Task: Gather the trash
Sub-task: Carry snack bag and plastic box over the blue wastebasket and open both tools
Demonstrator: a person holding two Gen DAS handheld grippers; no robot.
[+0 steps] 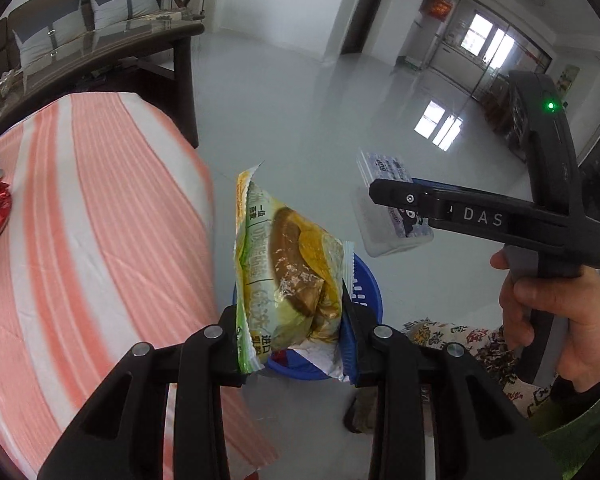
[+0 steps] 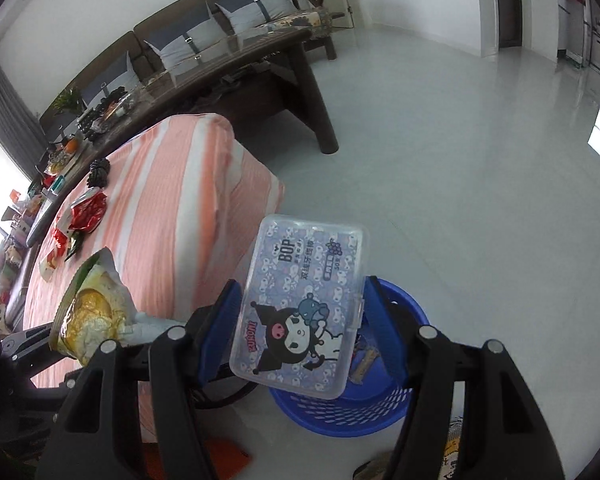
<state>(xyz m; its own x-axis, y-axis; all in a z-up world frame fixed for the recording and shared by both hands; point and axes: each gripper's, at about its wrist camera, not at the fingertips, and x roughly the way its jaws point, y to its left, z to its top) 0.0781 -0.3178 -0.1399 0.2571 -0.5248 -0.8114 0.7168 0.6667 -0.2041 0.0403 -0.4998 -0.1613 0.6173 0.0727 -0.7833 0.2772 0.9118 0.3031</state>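
Right wrist: striped tablecloth (image 2: 172, 216), sofa (image 2: 204, 40), glossy grey floor (image 2: 460, 160).

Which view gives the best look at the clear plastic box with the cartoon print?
The right wrist view: the clear rectangular plastic box with the purple cartoon label faces the camera, held in the right gripper above the blue plastic basket. The left wrist view shows it only partly, behind the gripper's finger.

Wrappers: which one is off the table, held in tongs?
The yellow-green snack wrapper, clamped in the left tongs above the blue basket. The red wrapper lies on the striped tablecloth.
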